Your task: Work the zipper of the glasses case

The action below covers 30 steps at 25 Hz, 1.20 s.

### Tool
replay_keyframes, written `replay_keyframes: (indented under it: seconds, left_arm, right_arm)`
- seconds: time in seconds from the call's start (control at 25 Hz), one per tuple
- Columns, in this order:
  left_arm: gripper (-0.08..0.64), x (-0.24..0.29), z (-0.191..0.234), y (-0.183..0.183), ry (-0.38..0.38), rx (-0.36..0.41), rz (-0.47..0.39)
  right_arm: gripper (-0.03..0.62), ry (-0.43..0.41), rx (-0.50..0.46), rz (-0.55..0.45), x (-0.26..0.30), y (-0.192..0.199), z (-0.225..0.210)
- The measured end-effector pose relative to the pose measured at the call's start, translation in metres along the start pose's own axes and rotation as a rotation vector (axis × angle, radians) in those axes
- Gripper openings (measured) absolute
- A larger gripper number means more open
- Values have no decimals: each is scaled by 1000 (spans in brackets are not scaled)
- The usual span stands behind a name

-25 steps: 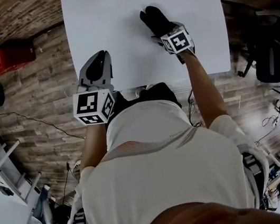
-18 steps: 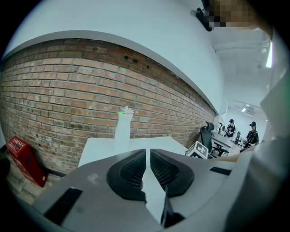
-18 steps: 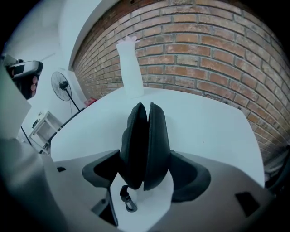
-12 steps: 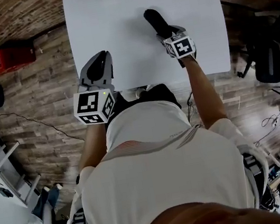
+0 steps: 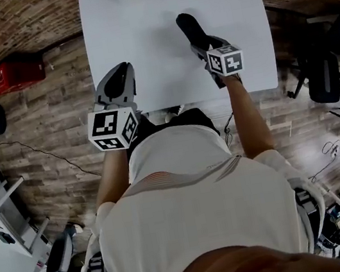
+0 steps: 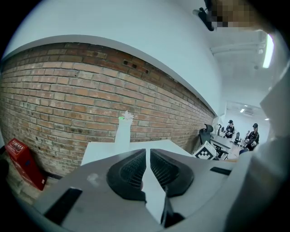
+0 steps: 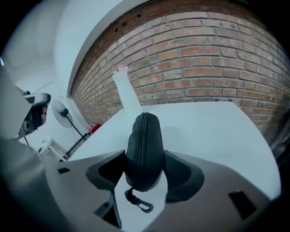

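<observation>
Now R gripper just closed onto glasses case, raising it; L gripper pinched.

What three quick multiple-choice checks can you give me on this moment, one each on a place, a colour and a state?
1. Where is the glasses case?
A. on the floor
B. between the jaws of the right gripper
C. on a chair

2. What colour is the table top?
A. green
B. wood brown
C. white

3. How do the jaws of the left gripper stand?
A. shut, with nothing between them
B. wide apart
C. clamped on the case

Answers:
1 B: the right gripper view shows the jaws pressing the case's two sides; they have just been closing on it.
2 C: the head view shows a plain white top.
3 A: the left gripper view shows the jaws all but meeting, and empty.
</observation>
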<state>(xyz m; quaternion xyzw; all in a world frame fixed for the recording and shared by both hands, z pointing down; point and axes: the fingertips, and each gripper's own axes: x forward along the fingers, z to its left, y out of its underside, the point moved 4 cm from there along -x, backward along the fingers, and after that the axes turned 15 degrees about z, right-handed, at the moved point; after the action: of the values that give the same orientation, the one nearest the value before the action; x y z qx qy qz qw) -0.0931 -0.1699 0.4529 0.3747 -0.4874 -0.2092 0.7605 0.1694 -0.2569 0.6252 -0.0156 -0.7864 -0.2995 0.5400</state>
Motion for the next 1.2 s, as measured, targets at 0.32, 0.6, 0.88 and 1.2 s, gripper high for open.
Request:
replay_keyframes:
  seconds: [0.32, 0.6, 0.88, 1.2]
  left_arm:
    - [38, -6, -14, -31, 64, 20, -73]
    - [38, -18, -45, -72, 168, 93, -175]
    - [40, -28, -80, -99, 423, 113, -221]
    - [225, -23, -110, -117, 766, 20, -188]
  right_arm:
    - [314, -185, 122, -265, -86, -25, 18]
    - [314, -302, 100, -484, -180, -51, 41]
    - [314, -550, 86, -628, -239, -62, 71]
    - [314, -848, 75, -666, -261, -64, 95]
